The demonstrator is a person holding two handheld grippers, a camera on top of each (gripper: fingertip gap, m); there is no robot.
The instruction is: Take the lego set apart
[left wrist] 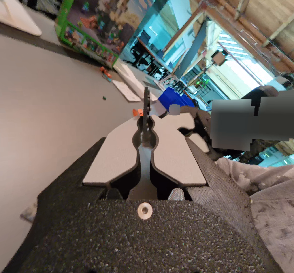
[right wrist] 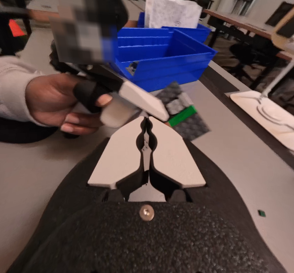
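My left gripper (left wrist: 145, 118) is shut on a dark grey lego plate (left wrist: 146, 102), which I see edge-on standing up from the fingertips. In the right wrist view a hand holds the left gripper (right wrist: 159, 117), and the plate (right wrist: 192, 128) juts out past its fingers with light grey bricks (right wrist: 176, 104) and a green brick (right wrist: 183, 115) on it, above the table. My right gripper (right wrist: 147, 118) is shut, its tips just under the left gripper's fingers (right wrist: 143, 101). I see nothing between its pads.
Blue bins (right wrist: 167, 67) stand behind the plate, with a white paper bag (right wrist: 171, 13) in one; they also show in the left wrist view (left wrist: 173, 98). A lego box (left wrist: 98, 23), paper sheets (left wrist: 127, 88), orange pieces (left wrist: 137, 112) and a small green piece (left wrist: 104, 97) lie on the grey table. A white stand base (right wrist: 262, 114) sits at the right. Only a small space, under 4 cm, lies between the two pairs of fingers.
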